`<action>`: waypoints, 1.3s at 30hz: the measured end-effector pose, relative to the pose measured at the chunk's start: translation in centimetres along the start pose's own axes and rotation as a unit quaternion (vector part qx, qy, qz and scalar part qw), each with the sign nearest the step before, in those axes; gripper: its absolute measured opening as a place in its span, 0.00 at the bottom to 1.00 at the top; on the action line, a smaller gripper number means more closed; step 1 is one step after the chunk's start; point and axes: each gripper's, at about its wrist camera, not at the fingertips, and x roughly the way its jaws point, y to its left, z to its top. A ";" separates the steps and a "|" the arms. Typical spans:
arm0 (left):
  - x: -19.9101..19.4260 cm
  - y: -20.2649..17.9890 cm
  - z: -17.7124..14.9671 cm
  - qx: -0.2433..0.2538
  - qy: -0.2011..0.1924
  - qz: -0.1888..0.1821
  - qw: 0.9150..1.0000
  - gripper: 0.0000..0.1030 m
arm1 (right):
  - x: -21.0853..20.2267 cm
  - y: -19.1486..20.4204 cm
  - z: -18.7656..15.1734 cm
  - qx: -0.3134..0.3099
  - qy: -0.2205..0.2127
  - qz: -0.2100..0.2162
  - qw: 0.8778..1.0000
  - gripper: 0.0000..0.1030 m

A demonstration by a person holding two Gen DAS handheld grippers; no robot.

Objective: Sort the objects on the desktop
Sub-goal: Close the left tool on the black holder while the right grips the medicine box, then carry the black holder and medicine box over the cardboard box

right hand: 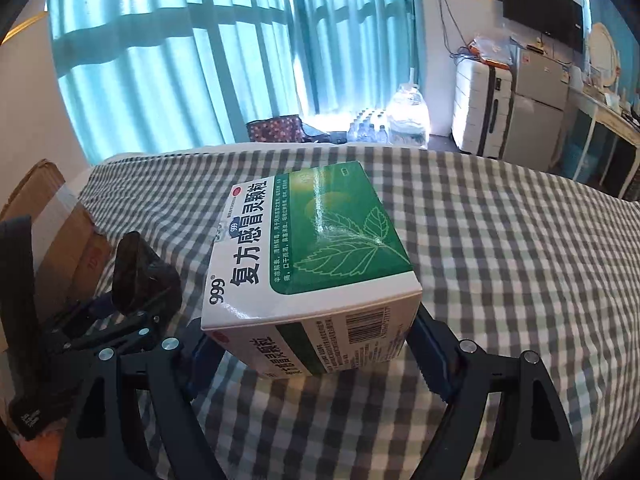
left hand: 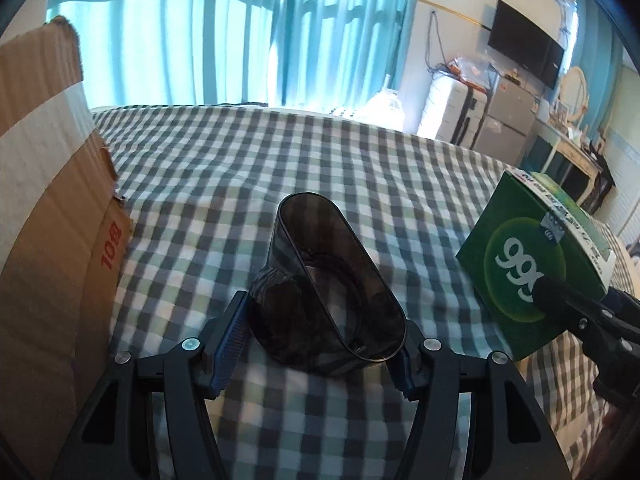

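Both tongs carry loads above the checked bed (left hand: 320, 152): the left tongs (left hand: 320, 344) clamp a dark smoky plastic container (left hand: 320, 280), the right tongs (right hand: 316, 348) a green-and-white medicine box (right hand: 316, 256) — apparently bound for the cardboard box (left hand: 44, 200) at the left.

The green and white medicine box (right hand: 316, 264) reads "999" and "复方感冒灵颗粒" on its top, with a barcode on its near side. The cardboard box (left hand: 52, 240) bears a red "10".
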 end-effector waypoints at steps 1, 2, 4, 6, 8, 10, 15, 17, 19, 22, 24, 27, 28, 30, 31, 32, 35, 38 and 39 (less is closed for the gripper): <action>-0.1 -0.3 -0.1 0.005 0.003 0.002 1.000 0.61 | -0.3 0.0 -0.1 -0.001 0.003 -0.006 1.000 0.79; -0.2 -0.5 -0.1 0.005 0.010 0.001 1.000 0.61 | -0.6 0.0 -0.3 -0.003 0.005 -0.016 1.000 0.79; -1.3 -0.7 -0.2 -0.002 0.021 -0.009 1.000 0.61 | -1.3 0.1 -0.7 -0.009 0.016 -0.034 0.999 0.79; -2.9 -1.2 -0.3 -0.002 0.020 -0.008 1.000 0.61 | -2.4 -0.2 -1.1 -0.004 0.022 -0.045 0.999 0.78; -4.5 -2.0 -0.4 -0.002 0.027 -0.019 0.999 0.61 | -3.7 -0.5 -1.2 0.008 0.019 -0.048 0.999 0.78; -6.9 -3.0 -0.4 -0.001 0.026 -0.034 0.999 0.61 | -5.6 -0.5 -1.1 0.017 0.007 -0.049 0.999 0.78; -13.6 -5.2 1.2 0.025 -0.003 -0.061 0.998 0.61 | -12.1 -0.7 0.3 0.047 -0.034 -0.057 0.997 0.76; -16.1 -5.1 2.1 0.027 -0.019 -0.063 0.997 0.61 | -14.8 -0.4 0.6 0.053 -0.049 -0.057 0.996 0.75; -19.0 -4.6 2.8 0.023 -0.039 -0.061 0.997 0.61 | -17.6 0.1 0.8 0.052 -0.065 -0.060 0.995 0.75; -22.4 -3.5 3.4 0.010 -0.059 -0.060 0.996 0.61 | -20.8 0.9 0.6 0.055 -0.084 -0.061 0.993 0.75; -24.7 -2.6 3.4 -0.002 -0.068 -0.058 0.996 0.61 | -22.5 1.6 0.4 0.054 -0.095 -0.057 0.992 0.75; -27.6 -1.3 2.9 -0.009 -0.084 -0.056 0.995 0.61 | -24.6 3.1 0.1 0.051 -0.115 -0.051 0.991 0.75; -28.4 -0.8 2.8 -0.010 -0.088 -0.052 0.995 0.61 | -25.2 3.9 0.2 0.048 -0.118 -0.045 0.991 0.75; -29.4 0.5 2.9 -0.017 -0.092 -0.049 0.994 0.61 | -26.1 5.7 0.7 0.037 -0.125 -0.028 0.991 0.75; -30.1 1.3 2.8 -0.023 -0.094 -0.047 0.994 0.61 | -26.5 6.5 0.8 0.032 -0.128 -0.021 0.991 0.75; -30.6 2.0 2.9 -0.029 -0.098 -0.044 0.994 0.61 | -26.7 7.3 1.0 0.027 -0.130 -0.013 0.991 0.75; -32.2 4.4 3.0 -0.032 -0.112 -0.025 0.993 0.61 | -27.3 10.0 1.6 0.016 -0.141 0.013 0.990 0.75; -32.5 7.0 3.5 -0.045 -0.114 -0.005 0.992 0.61 | -26.9 12.9 2.1 0.009 -0.141 0.045 0.989 0.75; -32.5 8.2 3.6 -0.053 -0.114 0.004 0.992 0.61 | -26.6 14.0 2.2 0.006 -0.140 0.054 0.989 0.75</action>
